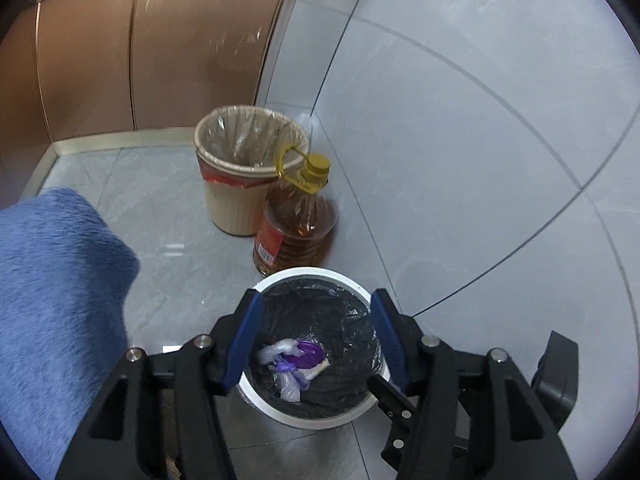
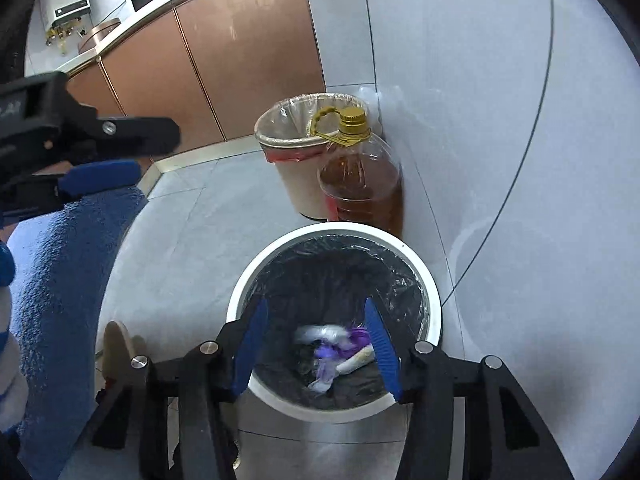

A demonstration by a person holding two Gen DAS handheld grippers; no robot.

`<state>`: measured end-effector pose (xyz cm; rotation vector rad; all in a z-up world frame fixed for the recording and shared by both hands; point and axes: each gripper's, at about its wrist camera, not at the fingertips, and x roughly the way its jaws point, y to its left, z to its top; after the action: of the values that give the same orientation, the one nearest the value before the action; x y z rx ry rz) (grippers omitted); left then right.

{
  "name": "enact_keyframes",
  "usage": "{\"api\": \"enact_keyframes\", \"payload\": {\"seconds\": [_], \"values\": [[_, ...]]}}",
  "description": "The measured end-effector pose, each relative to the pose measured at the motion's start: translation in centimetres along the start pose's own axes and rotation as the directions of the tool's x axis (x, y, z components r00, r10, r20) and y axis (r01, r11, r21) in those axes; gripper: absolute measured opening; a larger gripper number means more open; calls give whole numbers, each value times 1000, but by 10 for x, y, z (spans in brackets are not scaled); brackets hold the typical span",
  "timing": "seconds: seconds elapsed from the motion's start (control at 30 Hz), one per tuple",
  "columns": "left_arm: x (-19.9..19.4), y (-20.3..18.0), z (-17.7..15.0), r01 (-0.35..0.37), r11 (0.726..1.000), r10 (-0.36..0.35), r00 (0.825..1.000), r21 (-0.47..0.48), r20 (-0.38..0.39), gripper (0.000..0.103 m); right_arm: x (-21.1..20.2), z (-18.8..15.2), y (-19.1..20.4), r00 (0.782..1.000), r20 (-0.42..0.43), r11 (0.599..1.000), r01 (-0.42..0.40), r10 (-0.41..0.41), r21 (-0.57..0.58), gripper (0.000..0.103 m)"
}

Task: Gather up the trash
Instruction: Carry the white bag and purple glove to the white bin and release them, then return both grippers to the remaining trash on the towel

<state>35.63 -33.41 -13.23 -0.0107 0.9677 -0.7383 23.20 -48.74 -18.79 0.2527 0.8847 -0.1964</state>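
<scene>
Crinkled purple trash [image 1: 294, 364] in round black-lined bin [image 1: 320, 274], both hand-held grippers [image 1: 316, 344] [image 2: 322, 350] spread wide, empty.

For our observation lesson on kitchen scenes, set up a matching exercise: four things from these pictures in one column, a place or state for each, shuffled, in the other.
Column one:
1. white round bin with black liner
2. beige bin with clear liner
3. amber oil bottle with yellow cap
4. purple and white plastic trash

Column two:
A. stands between the two bins
B. lies inside the black liner
C. nearest the brown cabinets
D. directly under both open grippers

Pairs: 1-D, 2-C, 3-A, 4-B
</scene>
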Motion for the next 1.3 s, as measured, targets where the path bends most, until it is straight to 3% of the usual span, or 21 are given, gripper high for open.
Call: {"api": "enact_keyframes", "payload": {"seconds": [0.23,0.37,0.6,0.8,1.0,1.3], "values": [[-85,-2,-16,-17,1000,18,991,-11,134,55,-46,-2,26,997,75,999,-28,29,-21,50],[-135,-2,-30,-32,999,33,986,-11,163,55,-94,-3,48,987,150,997,-49,57,-52,53],[-218,12,-65,-101,995,101,968,-12,230,55,-179,-5,98,952,276,986,-99,133,-134,57],[-278,38,-102,-148,988,151,953,-32,263,55,-228,-10,138,917,330,965,-161,224,-208,59],[-339,72,-139,-219,970,241,916,-104,320,55,-253,-17,171,892,344,942,-208,294,-265,59],[-412,135,-197,-314,912,393,853,-265,344,55,-289,-34,215,849,315,884,-314,425,-345,60]]}}
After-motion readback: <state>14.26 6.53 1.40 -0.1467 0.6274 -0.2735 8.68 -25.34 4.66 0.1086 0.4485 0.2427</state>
